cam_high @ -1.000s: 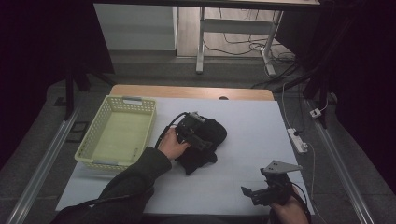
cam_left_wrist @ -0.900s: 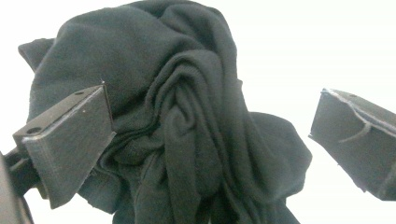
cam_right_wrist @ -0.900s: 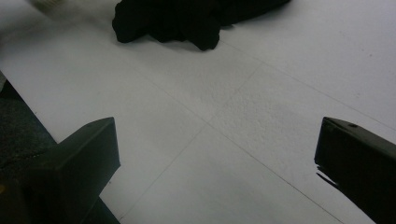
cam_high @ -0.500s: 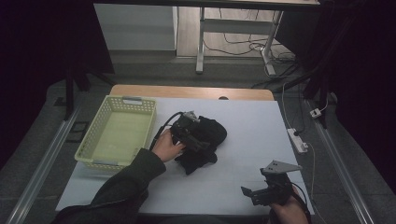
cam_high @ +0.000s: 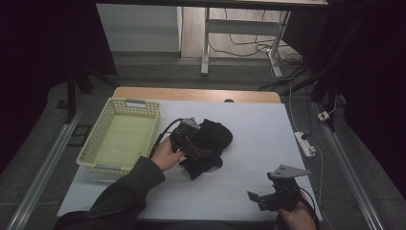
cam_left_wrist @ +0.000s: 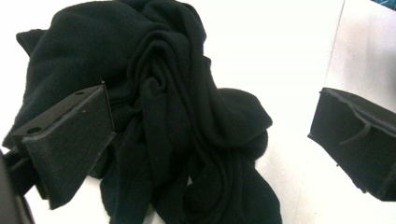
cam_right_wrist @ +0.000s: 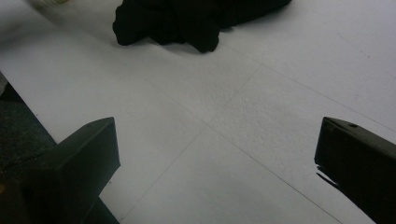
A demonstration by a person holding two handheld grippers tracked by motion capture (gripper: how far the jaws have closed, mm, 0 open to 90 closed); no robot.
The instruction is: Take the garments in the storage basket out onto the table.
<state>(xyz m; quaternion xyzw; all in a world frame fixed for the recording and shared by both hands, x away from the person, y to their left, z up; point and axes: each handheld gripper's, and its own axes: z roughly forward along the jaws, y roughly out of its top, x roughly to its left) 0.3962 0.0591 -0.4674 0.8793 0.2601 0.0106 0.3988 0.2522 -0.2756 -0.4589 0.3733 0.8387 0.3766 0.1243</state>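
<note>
A dim lab or workshop: rails (cam_high: pixel 45 158), desk frame (cam_high: pixel 207 38) (loose cables (cam_high: pixel 249 48) underneath), white-covered table (cam_high: pixel 253 129).

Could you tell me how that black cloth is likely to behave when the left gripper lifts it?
The cloth lies crumpled in soft, deep folds, so it will probably be floppy and droop from the left gripper. Its fleecy surface suggests the open jaws should hold it without slipping. It looks light, and a loose part may drag on the table.

The left gripper (cam_high: pixel 194 143) has been drawn slightly back toward the basket (cam_high: pixel 98 143) over the black cloth (cam_high: pixel 213 136), its jaws spread.
</note>
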